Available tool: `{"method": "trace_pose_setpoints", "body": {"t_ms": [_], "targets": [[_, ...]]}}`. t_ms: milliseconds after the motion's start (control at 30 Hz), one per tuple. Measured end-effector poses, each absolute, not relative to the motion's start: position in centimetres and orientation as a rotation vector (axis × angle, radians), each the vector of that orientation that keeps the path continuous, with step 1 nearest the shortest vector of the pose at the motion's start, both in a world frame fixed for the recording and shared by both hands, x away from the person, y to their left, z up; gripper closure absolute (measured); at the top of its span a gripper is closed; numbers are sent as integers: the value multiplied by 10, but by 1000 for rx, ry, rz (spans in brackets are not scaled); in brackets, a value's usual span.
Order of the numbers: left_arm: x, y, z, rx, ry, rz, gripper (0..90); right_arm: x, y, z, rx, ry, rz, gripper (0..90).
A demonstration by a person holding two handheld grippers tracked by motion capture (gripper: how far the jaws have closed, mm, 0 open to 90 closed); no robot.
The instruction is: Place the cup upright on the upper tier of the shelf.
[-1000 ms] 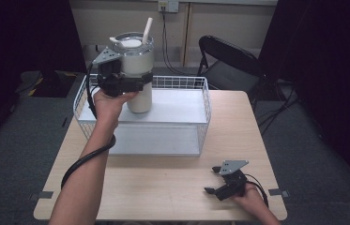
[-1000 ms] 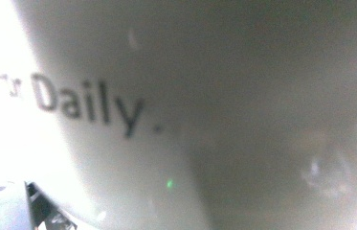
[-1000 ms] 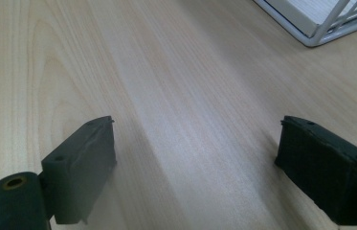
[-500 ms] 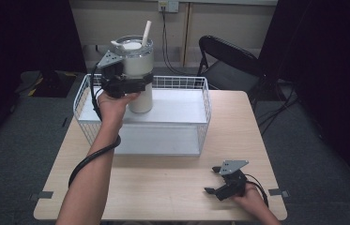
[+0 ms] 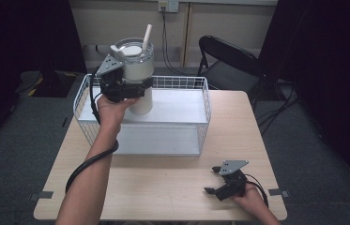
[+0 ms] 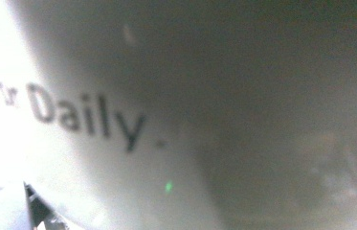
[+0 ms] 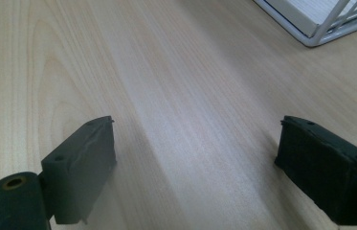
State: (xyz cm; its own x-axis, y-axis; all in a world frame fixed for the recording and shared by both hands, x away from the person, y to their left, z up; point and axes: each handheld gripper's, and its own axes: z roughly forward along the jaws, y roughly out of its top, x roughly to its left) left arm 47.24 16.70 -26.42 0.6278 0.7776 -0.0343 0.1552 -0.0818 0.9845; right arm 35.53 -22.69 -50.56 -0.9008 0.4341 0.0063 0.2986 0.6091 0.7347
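Observation:
A large white-and-steel tumbler with a clear lid and a white straw stands upright inside the white wire basket, toward its back left. My left gripper is shut on the tumbler's lower body from the near side. Whether the base touches the basket's white floor I cannot tell. In the left gripper view the tumbler's wall is very close, with the blurred word "Daily" on it. My right gripper rests open on the wooden table at the front right; its jaws are wide apart with bare wood between them.
The basket takes up the far half of the table, and its near corner lies ahead of the right gripper. A black folding chair stands behind the table. The left gripper's cable hangs along the forearm.
The left gripper with the tumbler has shifted slightly right and a little lower inside the basket. The right gripper has not moved.

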Motion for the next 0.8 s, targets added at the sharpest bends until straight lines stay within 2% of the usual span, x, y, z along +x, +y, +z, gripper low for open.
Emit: {"method": "trace_pose_setpoints", "body": {"t_ms": [600, 700, 800], "targets": [[469, 168, -269, 1578, 807, 614, 81, 355, -227, -506, 613, 2659, 1166, 122], [471, 171, -274, 1568, 848, 540, 57, 355, -227, -506, 613, 2659, 1166, 122], [468, 171, -276, 1578, 837, 571, 61, 355, -227, -506, 613, 2658, 1167, 122]]}}
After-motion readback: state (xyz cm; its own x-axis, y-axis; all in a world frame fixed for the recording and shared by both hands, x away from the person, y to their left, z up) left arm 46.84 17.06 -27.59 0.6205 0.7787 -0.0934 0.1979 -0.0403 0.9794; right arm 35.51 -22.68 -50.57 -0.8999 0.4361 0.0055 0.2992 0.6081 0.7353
